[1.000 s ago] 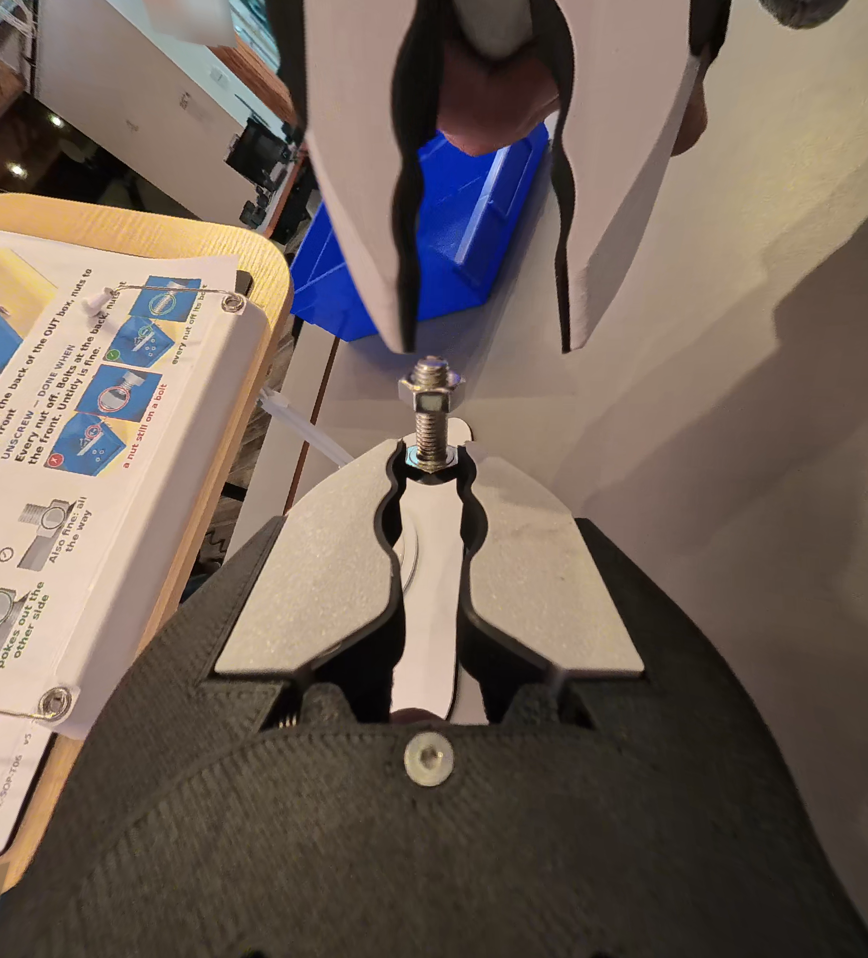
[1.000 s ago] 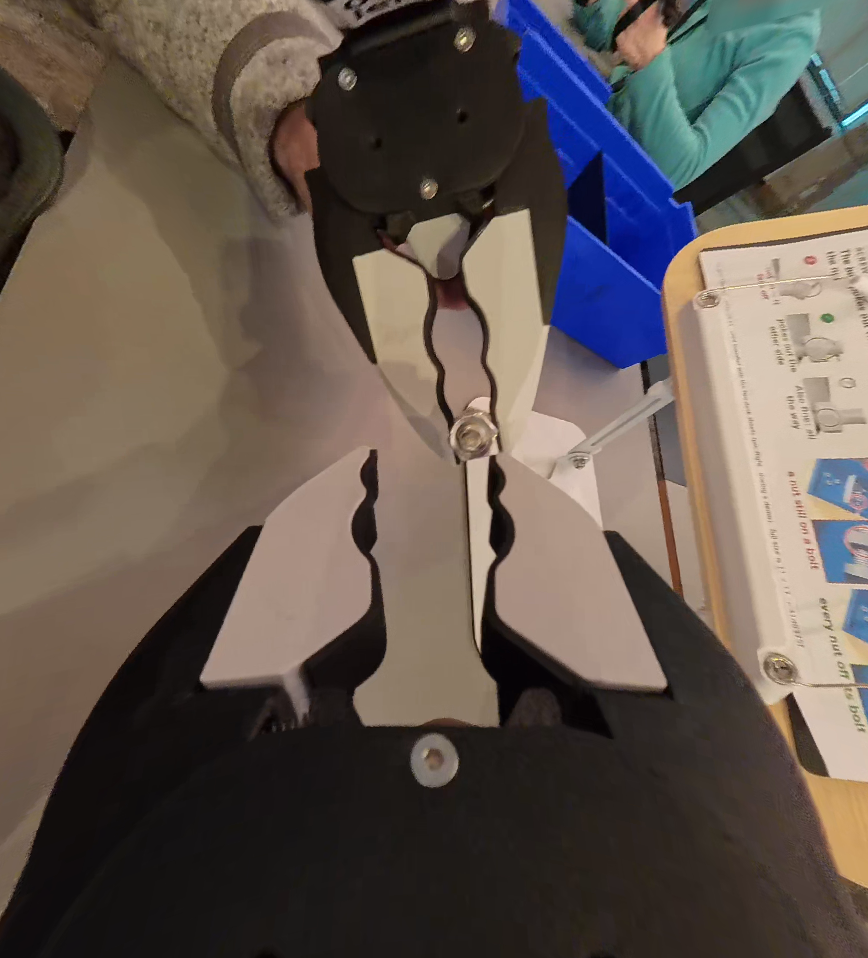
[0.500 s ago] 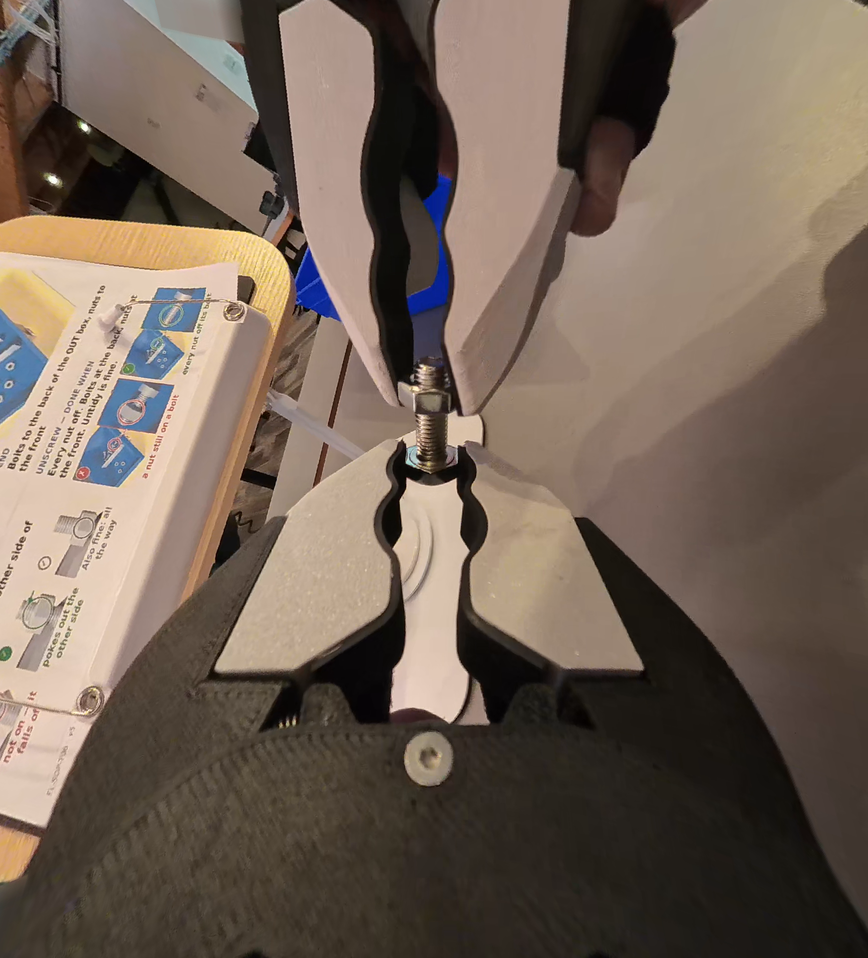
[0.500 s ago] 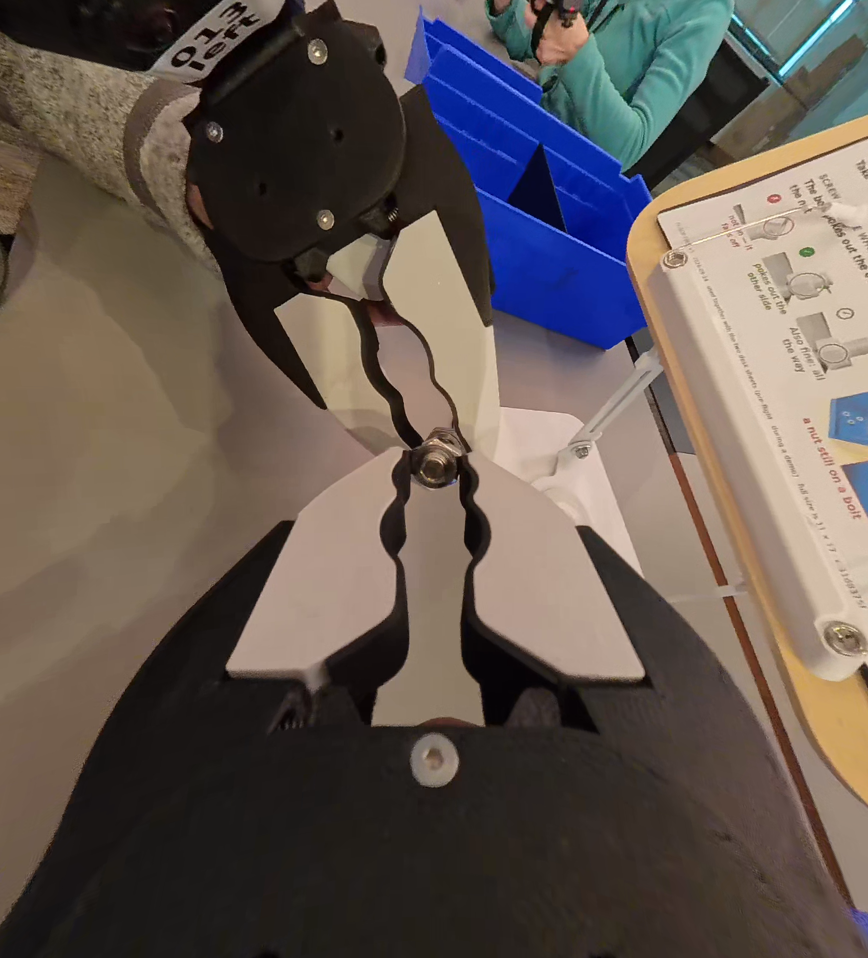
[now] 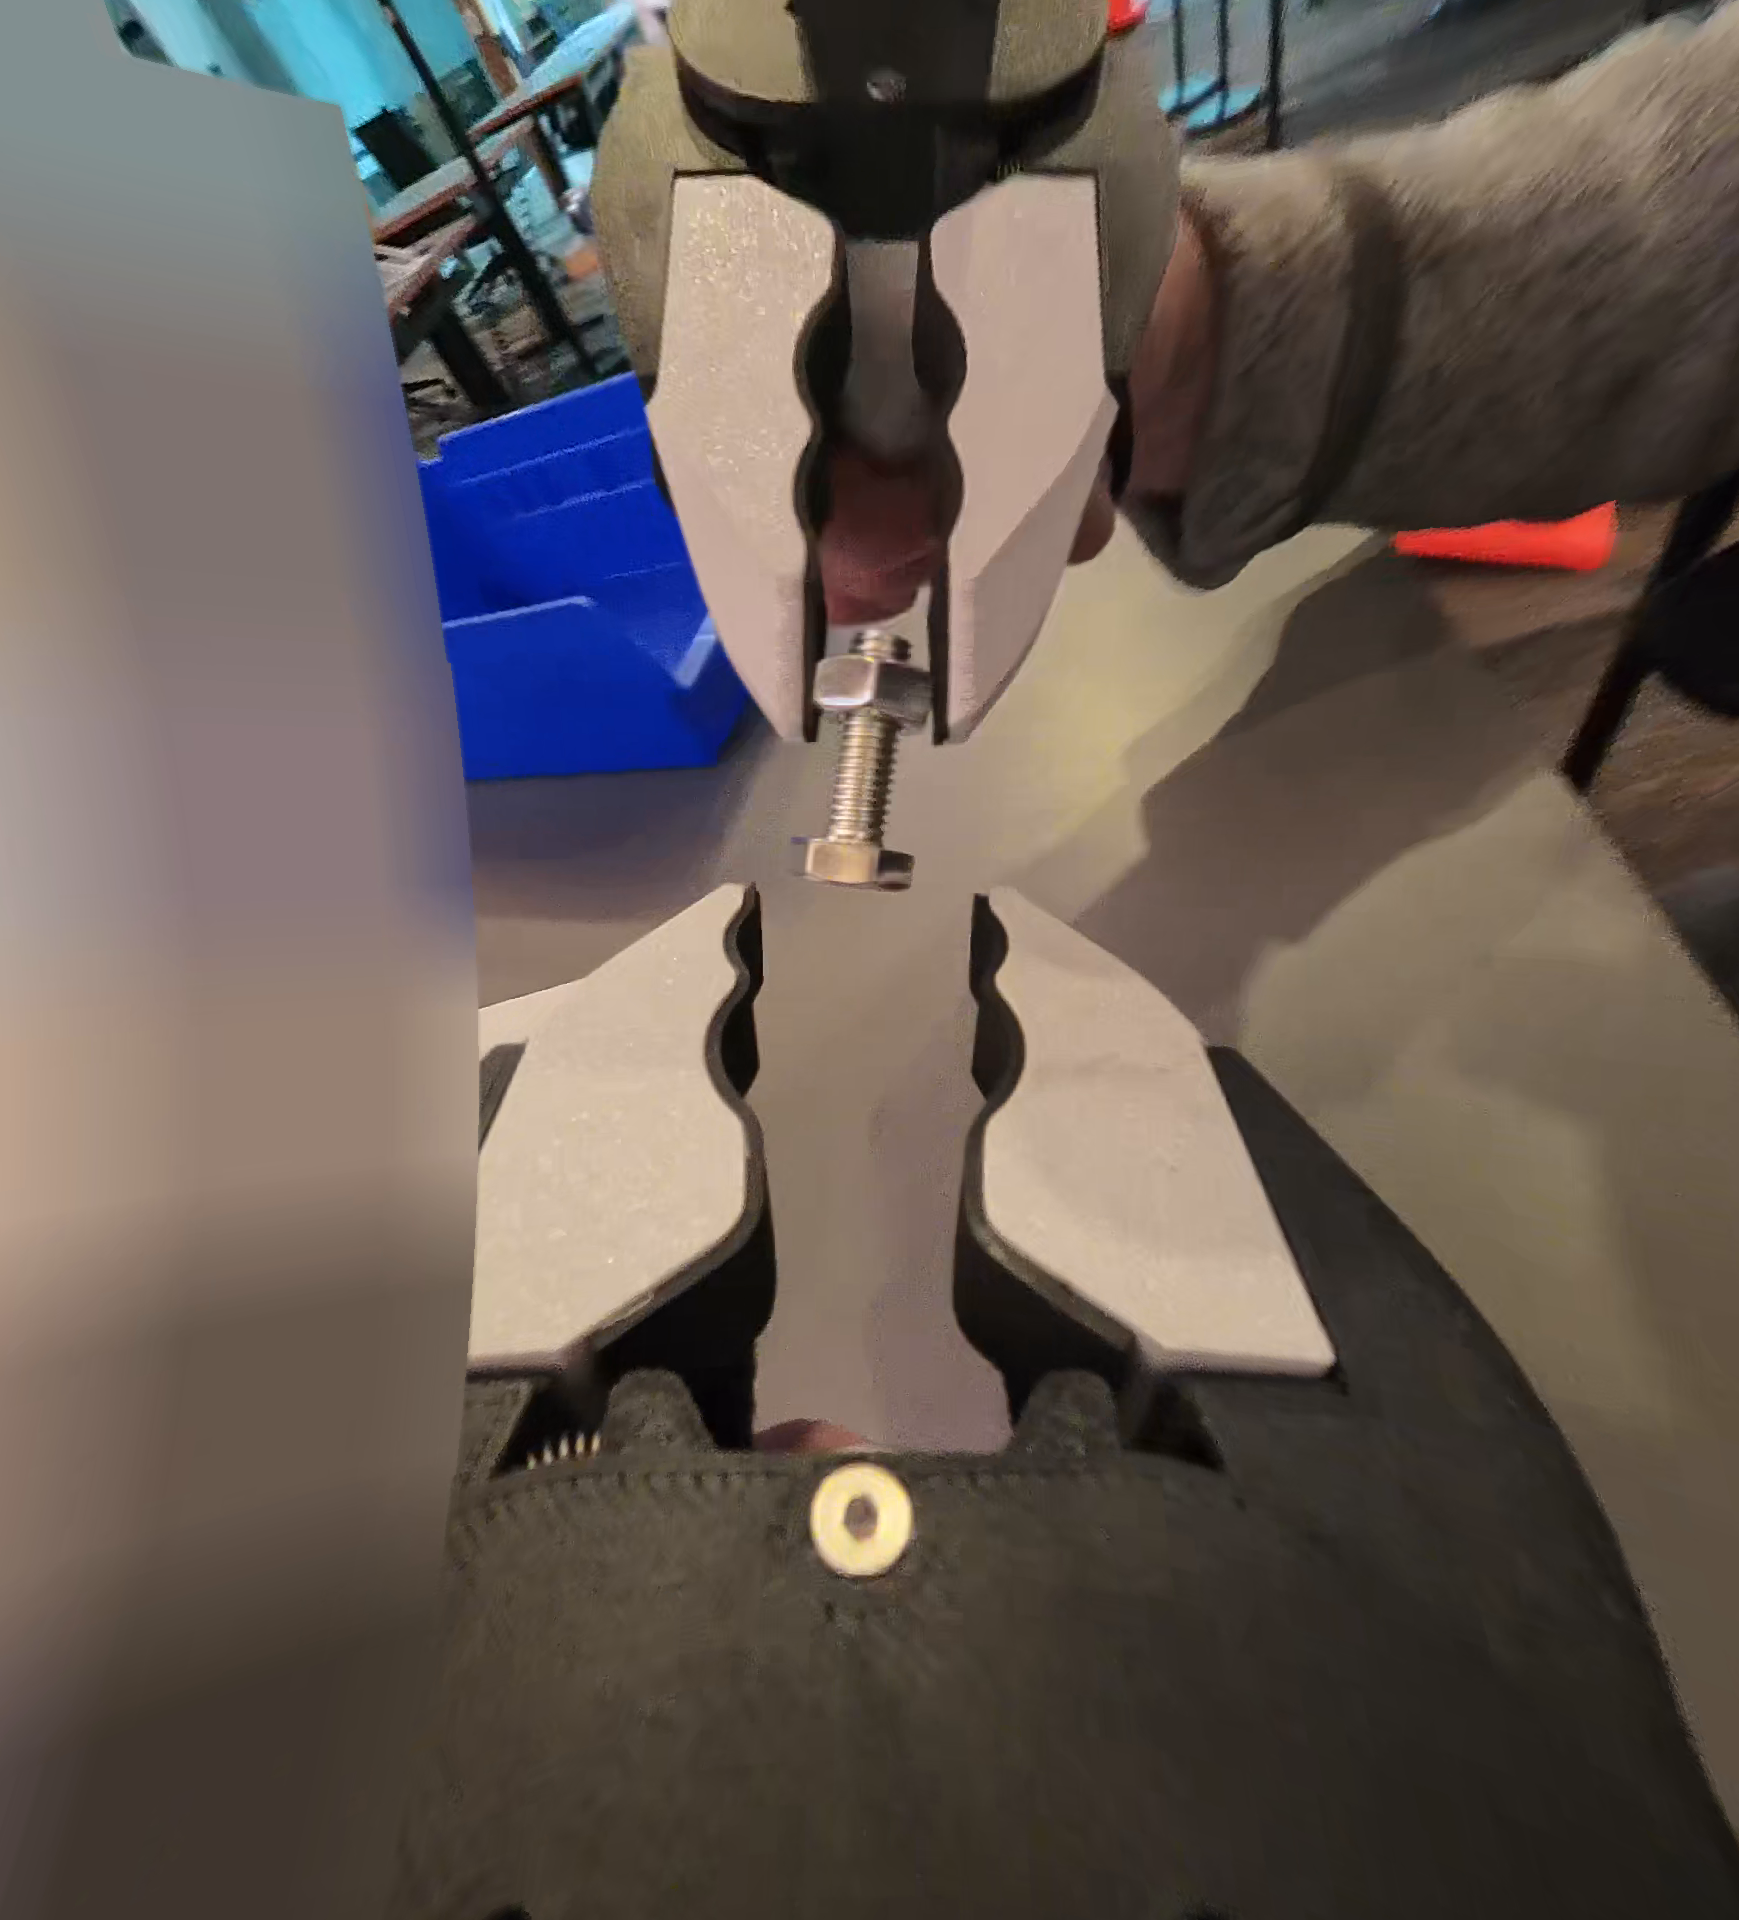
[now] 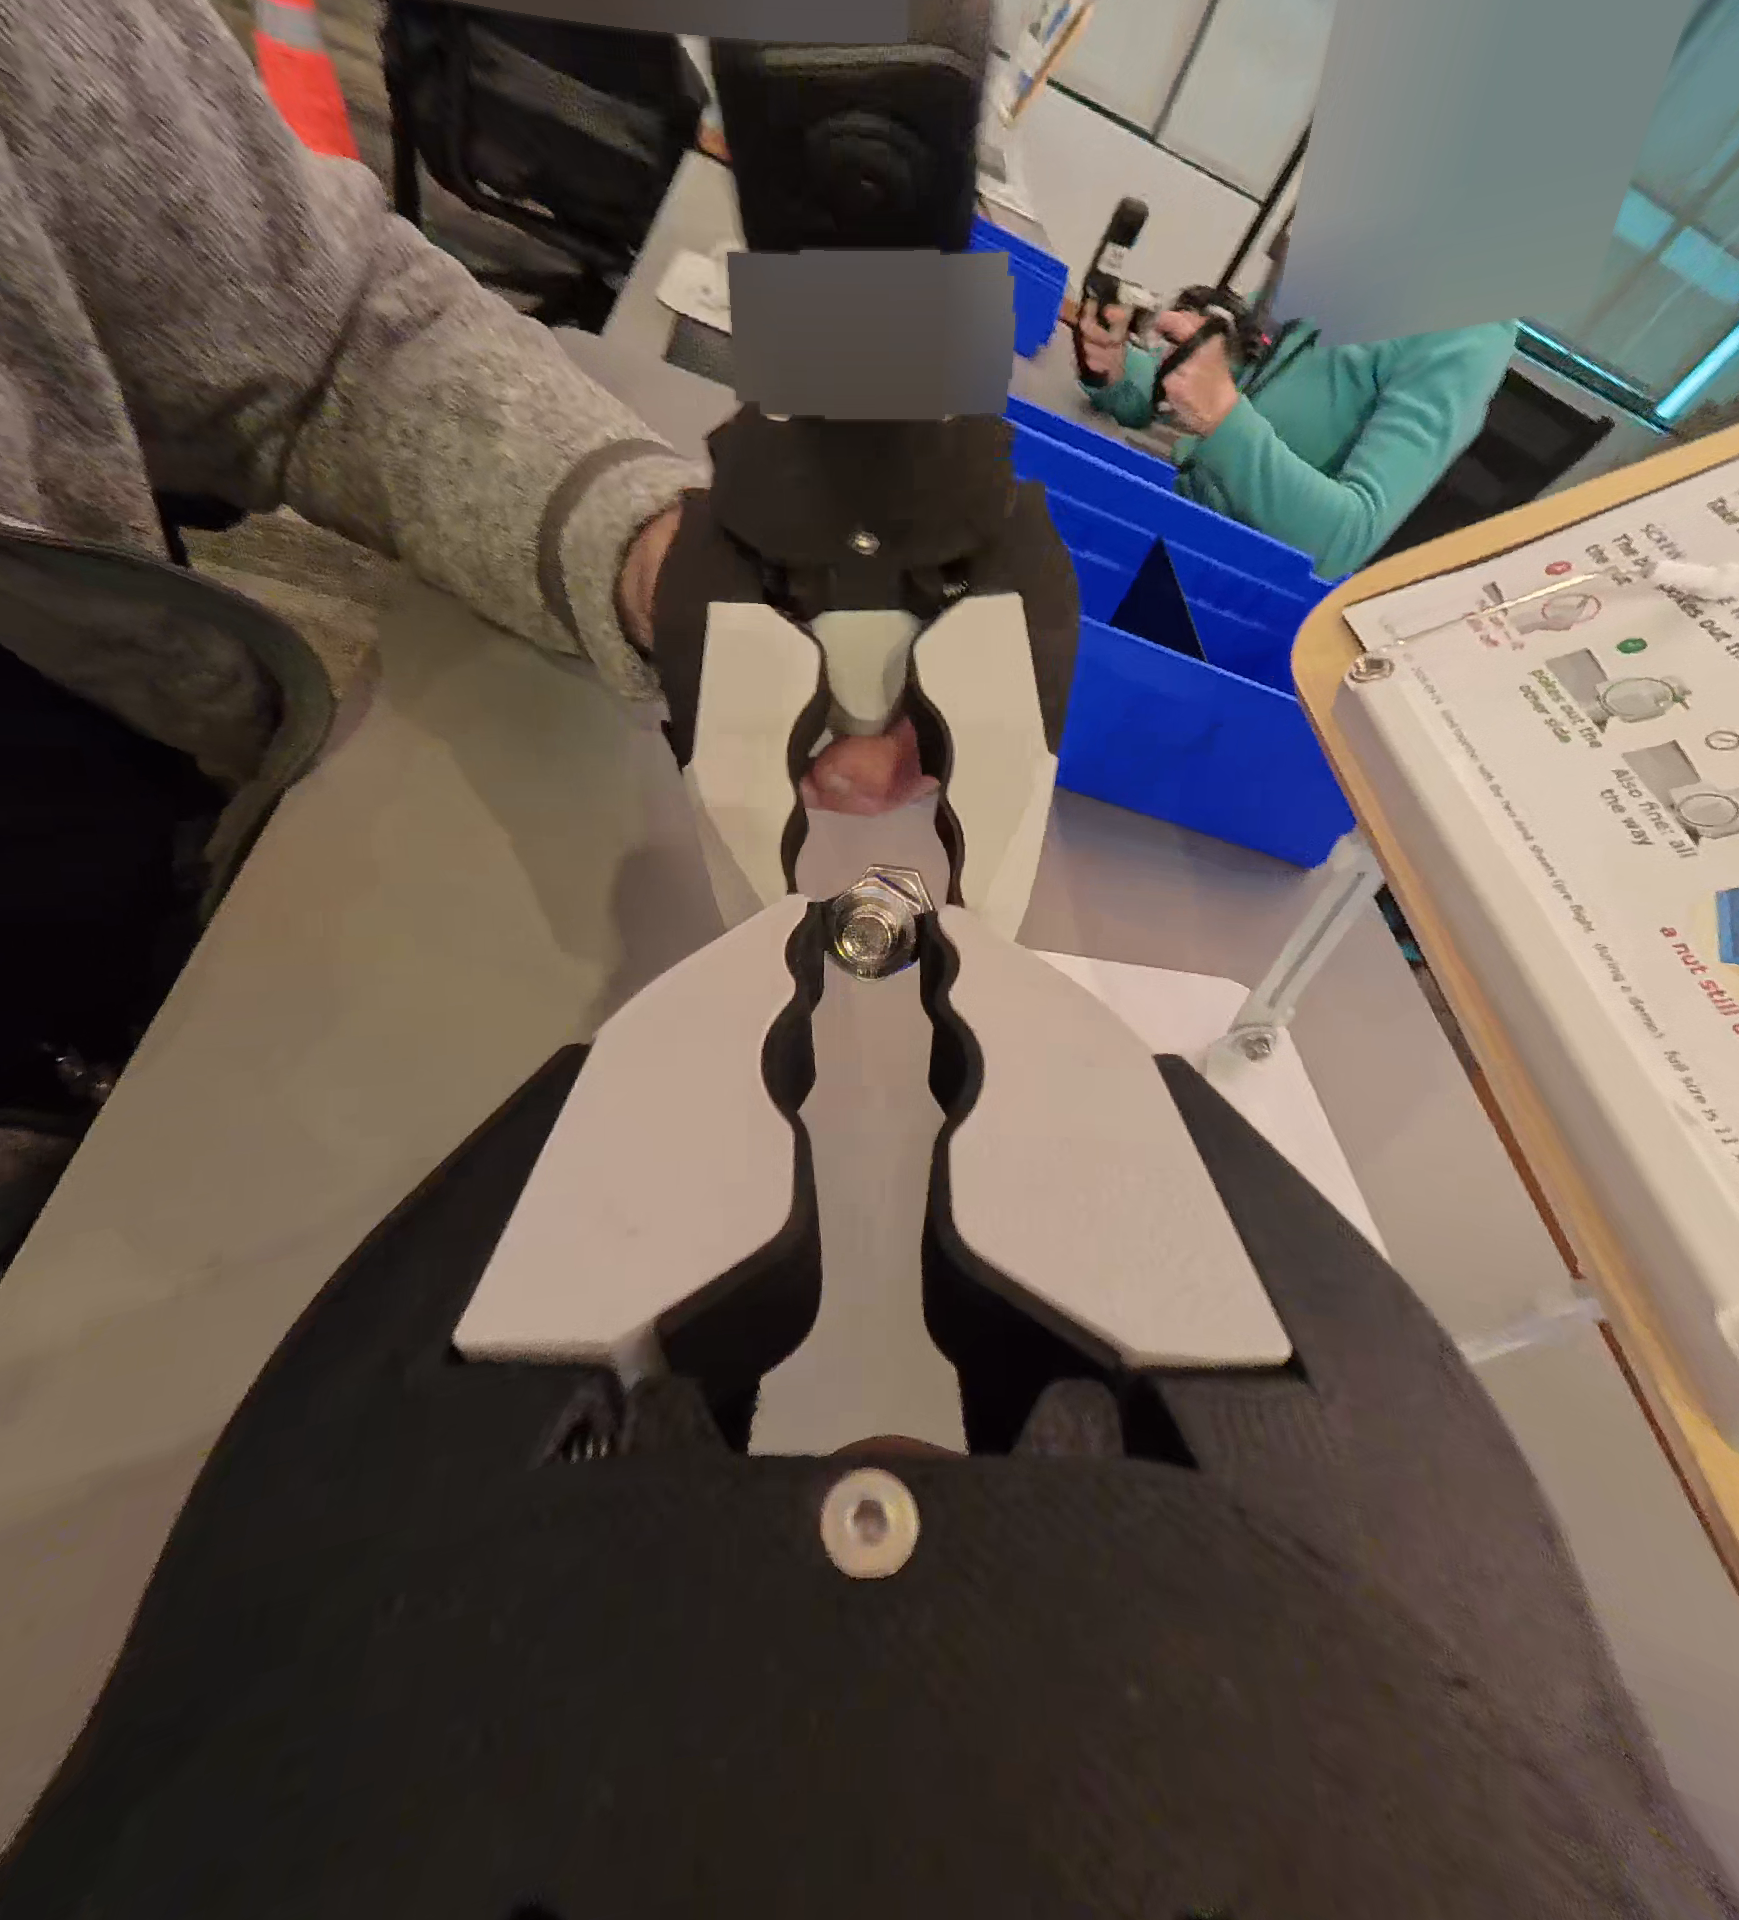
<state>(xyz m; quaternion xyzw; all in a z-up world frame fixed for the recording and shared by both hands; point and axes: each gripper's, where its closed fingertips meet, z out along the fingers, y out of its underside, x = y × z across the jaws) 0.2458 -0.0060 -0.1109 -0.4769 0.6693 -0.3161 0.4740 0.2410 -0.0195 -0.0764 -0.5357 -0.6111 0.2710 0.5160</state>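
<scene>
grey table (image 6: 345,1039) carrying blue bins (image 6: 1197,748) and a white sheet (image 6: 1135,997).

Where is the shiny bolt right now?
In the left wrist view the bolt hangs mid-frame, its nut pinched by the right gripper, just beyond the open left gripper.

A blue bin (image 6: 1197,717) sits on the grey table (image 6: 345,987); a printed instruction sheet (image 6: 1634,831) lies on a wooden board (image 6: 1332,644); an orange cone (image 5: 1499,540) lies beyond.

Grey surface (image 6: 345,1039) under soft indoor light; rounded wooden tabletop (image 6: 1384,1039) to one side, glass partitions (image 6: 1208,94) and dark chair (image 6: 532,156) behind.
</scene>
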